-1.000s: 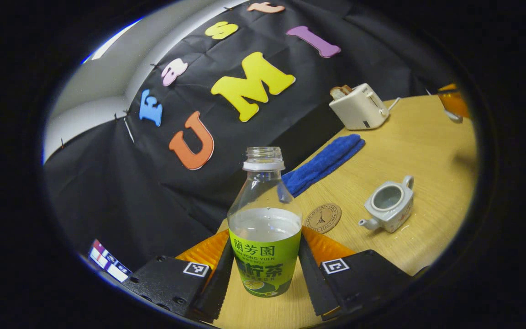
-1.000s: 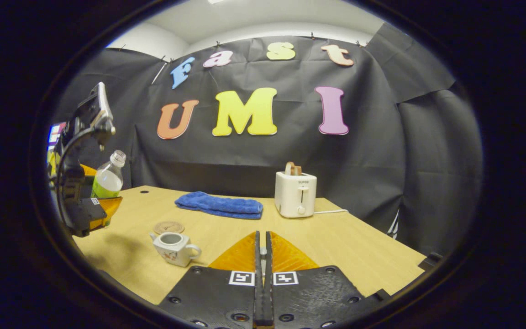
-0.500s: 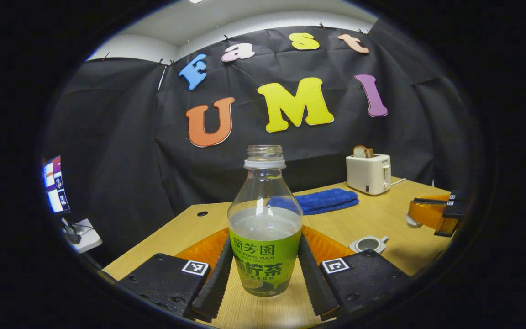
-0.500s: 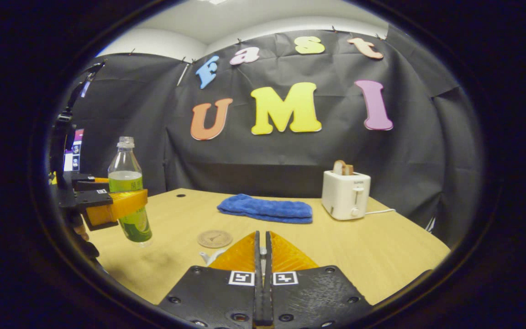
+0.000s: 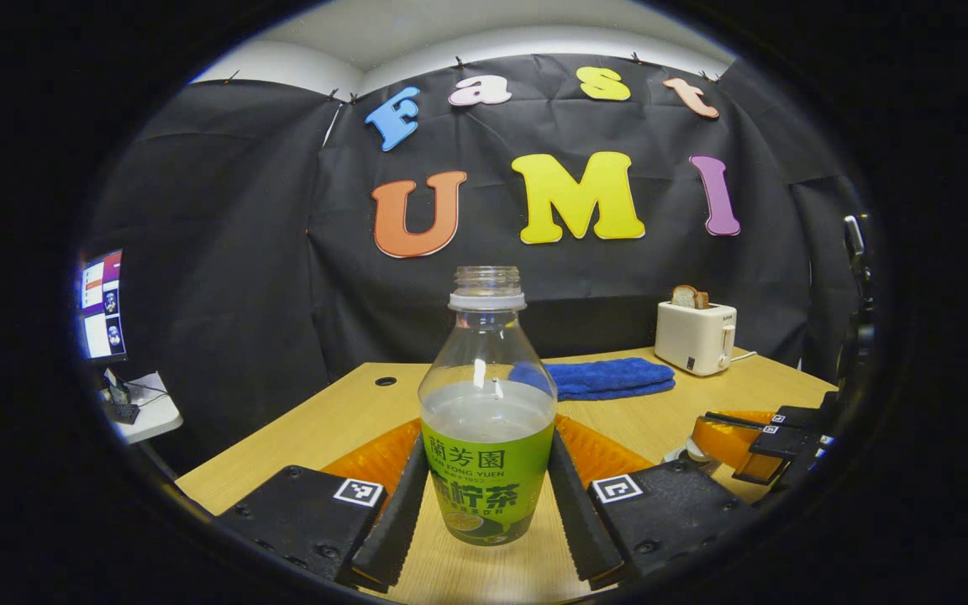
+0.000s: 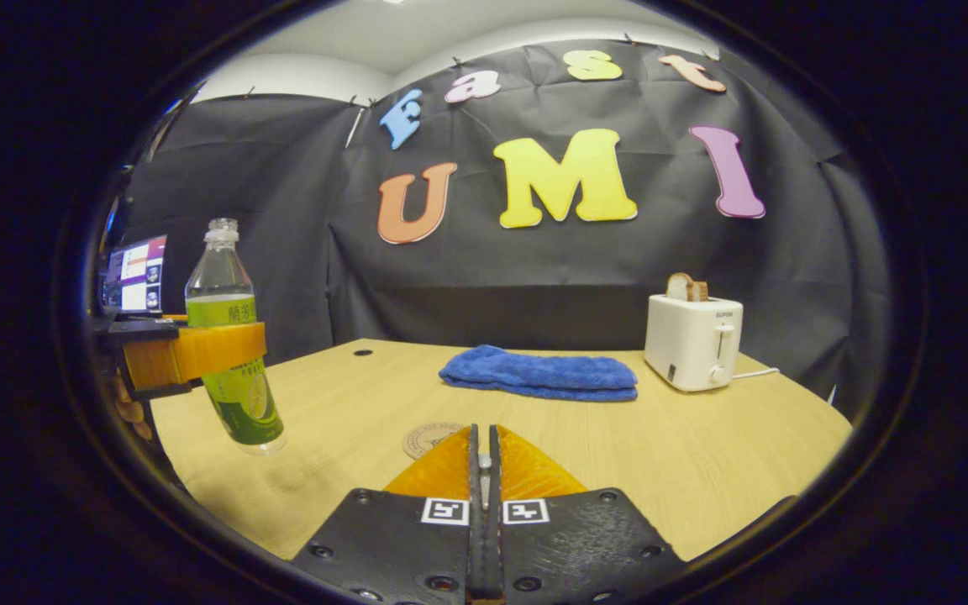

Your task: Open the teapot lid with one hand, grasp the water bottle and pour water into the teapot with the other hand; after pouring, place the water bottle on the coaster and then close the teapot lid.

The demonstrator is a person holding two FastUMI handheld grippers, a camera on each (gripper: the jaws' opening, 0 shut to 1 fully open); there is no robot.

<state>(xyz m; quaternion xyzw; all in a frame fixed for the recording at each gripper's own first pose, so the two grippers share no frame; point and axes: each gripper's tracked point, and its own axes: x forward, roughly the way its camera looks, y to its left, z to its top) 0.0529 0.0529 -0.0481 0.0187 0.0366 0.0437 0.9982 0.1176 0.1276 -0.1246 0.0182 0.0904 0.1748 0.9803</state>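
Black cloth wall [image 6: 585, 277], wood table [image 6: 702, 454], white ceiling [image 6: 417, 29].

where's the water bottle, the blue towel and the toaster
water bottle [image 5: 488, 470]: left gripper view, on its green label
blue towel [image 6: 539, 376]: right gripper view, middle of the folded cloth
toaster [image 6: 692, 343]: right gripper view, front face

Uncapped, green-labelled water bottle [image 5: 487, 420] upright, seemingly above table; round coaster [image 6: 429, 439] flat nearby.
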